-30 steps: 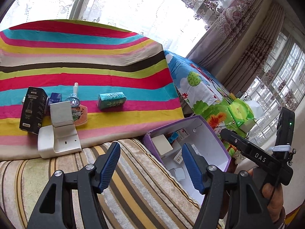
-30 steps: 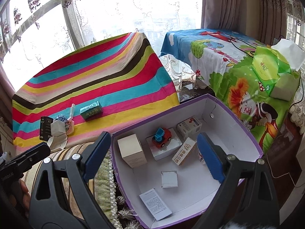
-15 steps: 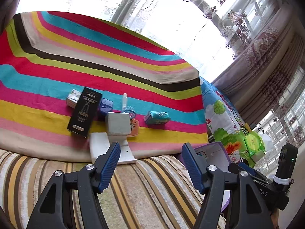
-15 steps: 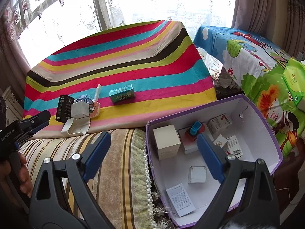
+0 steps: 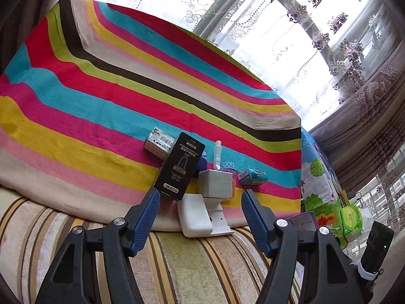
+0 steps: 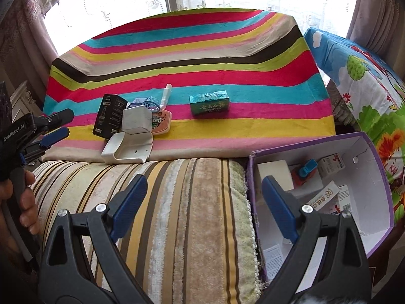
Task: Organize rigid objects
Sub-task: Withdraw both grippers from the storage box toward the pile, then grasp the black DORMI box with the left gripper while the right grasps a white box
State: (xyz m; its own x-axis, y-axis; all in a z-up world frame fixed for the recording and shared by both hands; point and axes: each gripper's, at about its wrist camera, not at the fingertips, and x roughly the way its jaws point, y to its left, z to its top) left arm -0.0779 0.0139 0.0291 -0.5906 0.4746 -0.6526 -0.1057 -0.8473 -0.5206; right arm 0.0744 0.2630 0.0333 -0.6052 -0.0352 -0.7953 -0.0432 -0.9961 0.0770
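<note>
Right wrist view is showing the purple box (image 6: 374, 240) lying open beside the striped cushion (image 6: 189, 215), a toy car (image 6: 305, 171) inside, right gripper (image 6: 202, 205) gaping wide and empty; the left wrist view is showing only its corner, left gripper (image 5: 200, 215) spread empty before the black carton (image 5: 179, 169).

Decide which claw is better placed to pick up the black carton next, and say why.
Left. The left claw is open and empty with the black carton just beyond its fingertips; the right claw hangs over the cushion beside the purple box.
</note>
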